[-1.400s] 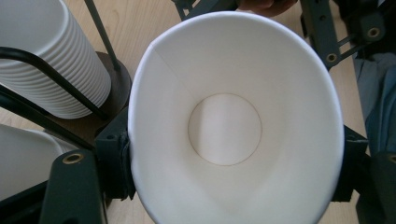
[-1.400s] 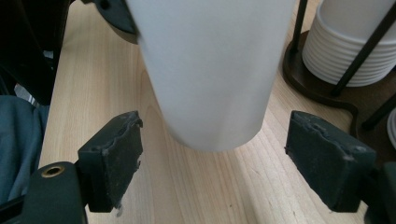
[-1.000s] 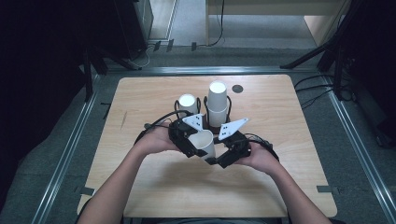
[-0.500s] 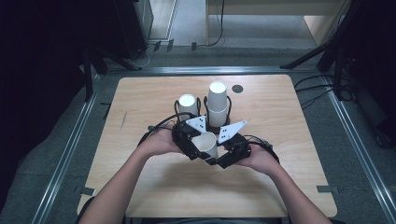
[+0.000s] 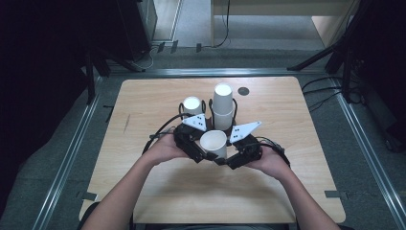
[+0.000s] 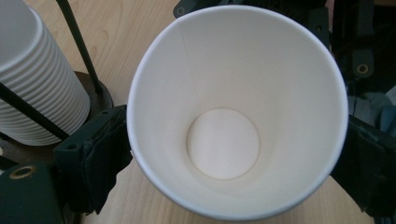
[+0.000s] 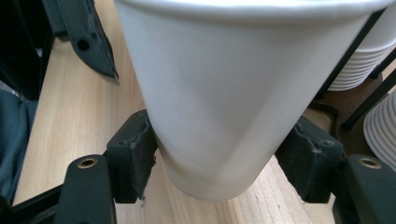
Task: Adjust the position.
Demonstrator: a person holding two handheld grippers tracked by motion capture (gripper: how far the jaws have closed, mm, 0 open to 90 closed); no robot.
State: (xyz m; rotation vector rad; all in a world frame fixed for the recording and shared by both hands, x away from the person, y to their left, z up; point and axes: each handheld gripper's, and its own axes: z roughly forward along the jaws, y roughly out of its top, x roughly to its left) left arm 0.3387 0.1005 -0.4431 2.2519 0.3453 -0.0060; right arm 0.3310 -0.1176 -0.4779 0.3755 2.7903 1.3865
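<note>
Paper cup: upright, mouth up, empty. It sits between the two grippers, near the middle of the wooden table, just in front of two stacks of paper cups in black wire holders, the taller stack and the shorter stack.

Right gripper: jaws have just been closing with the cup between them. In the right gripper view both pads sit against the lower wall, close above the base. Clenched on the cup.

Left gripper: jaws have just been opening. The cup stands between them, with the pads beside its upper wall. Reads as let go, though whether a pad brushes the paper I cannot tell.

Whether the base rests on the wood or hangs just above it: cannot tell.

Handling, by judgement: very light, thin-walled, and easily dented or ovalled by a hard squeeze. The smooth, tapered wall could let it slide up out of a loose pinch. Best hold is low, near the base disc, or just under the rolled rim, where the paper is stiffest. Use light pressure and keep it upright.
</note>
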